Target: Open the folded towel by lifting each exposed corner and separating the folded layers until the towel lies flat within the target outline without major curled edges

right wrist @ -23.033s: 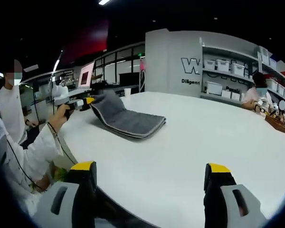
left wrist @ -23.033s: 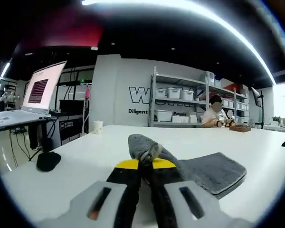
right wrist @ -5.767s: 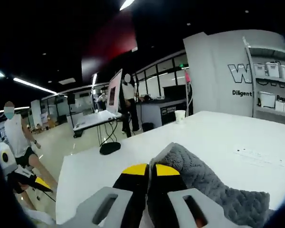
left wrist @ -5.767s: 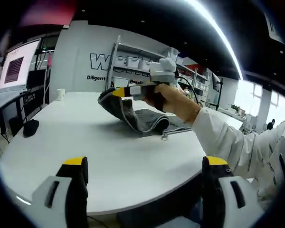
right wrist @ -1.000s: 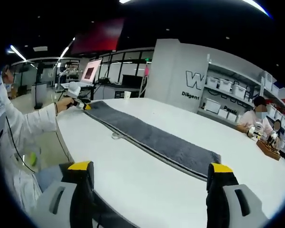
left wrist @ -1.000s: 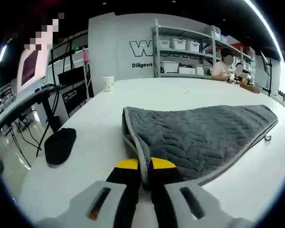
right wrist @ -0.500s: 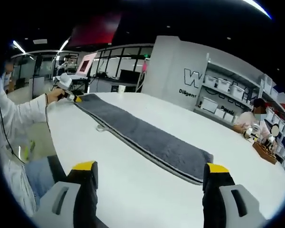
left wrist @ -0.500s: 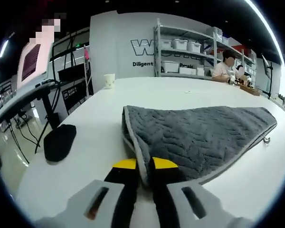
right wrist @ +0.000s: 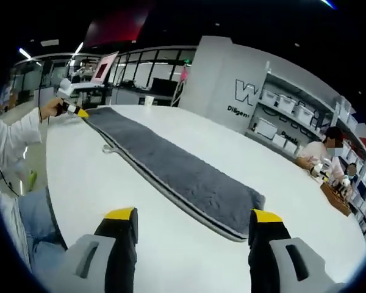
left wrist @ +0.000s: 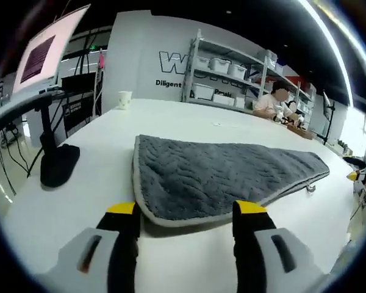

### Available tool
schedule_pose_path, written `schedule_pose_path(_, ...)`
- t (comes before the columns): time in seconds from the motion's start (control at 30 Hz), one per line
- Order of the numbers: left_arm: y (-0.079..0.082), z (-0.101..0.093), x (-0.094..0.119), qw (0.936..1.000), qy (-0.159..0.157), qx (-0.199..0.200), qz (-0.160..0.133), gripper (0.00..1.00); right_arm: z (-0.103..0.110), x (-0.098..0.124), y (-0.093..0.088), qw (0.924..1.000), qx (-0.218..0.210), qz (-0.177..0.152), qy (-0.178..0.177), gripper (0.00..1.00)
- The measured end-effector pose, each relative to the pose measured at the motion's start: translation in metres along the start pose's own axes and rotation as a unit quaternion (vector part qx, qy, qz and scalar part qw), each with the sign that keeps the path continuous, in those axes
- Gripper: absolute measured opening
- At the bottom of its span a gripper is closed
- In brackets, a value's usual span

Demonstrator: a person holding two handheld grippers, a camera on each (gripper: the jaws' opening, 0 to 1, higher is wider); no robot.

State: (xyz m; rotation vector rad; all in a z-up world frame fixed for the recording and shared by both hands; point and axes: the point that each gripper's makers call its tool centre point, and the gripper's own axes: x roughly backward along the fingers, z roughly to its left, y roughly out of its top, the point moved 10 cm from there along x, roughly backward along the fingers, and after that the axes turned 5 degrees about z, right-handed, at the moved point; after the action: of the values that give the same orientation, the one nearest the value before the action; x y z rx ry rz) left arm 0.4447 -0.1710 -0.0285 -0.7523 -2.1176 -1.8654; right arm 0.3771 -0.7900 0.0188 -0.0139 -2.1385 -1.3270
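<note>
The left gripper [left wrist: 184, 215] is wide open and holds nothing; its yellow tips sit just at the near end of the gray towel [left wrist: 213, 177], one on each side of the rounded corner (touching or not, I cannot tell); the towel lies flat on the white table [left wrist: 97, 171]; a black mouse [left wrist: 58, 166] sits to the side, and a paper cup [left wrist: 123, 99] stands farther back. The right gripper [right wrist: 194, 223] is wide open too, with nothing in it, well apart from the towel [right wrist: 171, 168], which stretches long and flat across the table [right wrist: 274, 183]; a hand [right wrist: 49, 110] holds the left gripper [right wrist: 73, 110] at the far end.
</note>
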Motion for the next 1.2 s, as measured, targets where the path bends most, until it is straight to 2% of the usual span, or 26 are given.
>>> schedule_pose_path(0.1, 0.003, 0.002, -0.002, 1.0, 0.002, 0.0, 0.002, 0.54, -0.007, -0.02, -0.001, 0.9994, 0.011, 0.022, 0.026, 0.64)
schedule_pose_path(0.23, 0.003, 0.003, -0.005, 0.9999, 0.009, -0.003, 0.004, 0.5, -0.014, -0.041, -0.003, 0.9979, 0.03, 0.041, 0.039, 0.53)
schedule_pose_path(0.4, 0.002, 0.006, -0.009, 0.9999, 0.011, -0.003, 0.011, 0.47, -0.015, -0.065, -0.01, 0.9955, 0.028, 0.067, 0.061, 0.5)
schedule_pose_path(0.47, 0.001, 0.007, -0.01, 0.9999, 0.011, -0.003, 0.012, 0.45, -0.016, -0.07, -0.011, 0.9954, 0.024, 0.066, 0.065, 0.46)
schedule_pose_path(0.6, 0.002, 0.01, -0.011, 1.0, 0.01, 0.0, 0.002, 0.36, -0.02, -0.078, -0.013, 0.9955, 0.005, 0.059, 0.073, 0.35)
schedule_pose_path(0.77, 0.002, 0.012, -0.012, 0.9999, 0.012, 0.0, 0.003, 0.29, -0.022, -0.082, -0.016, 0.9946, 0.011, 0.069, 0.077, 0.22)
schedule_pose_path(0.9, 0.002, 0.012, -0.012, 0.9998, 0.017, -0.005, -0.001, 0.2, -0.022, -0.082, -0.016, 0.9943, 0.01, 0.064, 0.084, 0.16)
schedule_pose_path(0.97, 0.003, 0.013, -0.014, 0.9997, 0.021, -0.009, -0.001, 0.15, -0.022, -0.083, -0.018, 0.9942, 0.015, 0.063, 0.085, 0.08)
schedule_pose_path(1.07, 0.003, 0.013, -0.014, 0.9997, 0.021, -0.012, -0.003, 0.05, -0.023, -0.083, -0.019, 0.9945, 0.009, 0.061, 0.084, 0.04)
schedule_pose_path(1.2, 0.003, 0.011, -0.015, 0.9994, 0.021, -0.027, 0.0, 0.03, -0.024, -0.082, -0.02, 0.9946, 0.005, 0.057, 0.087, 0.01)
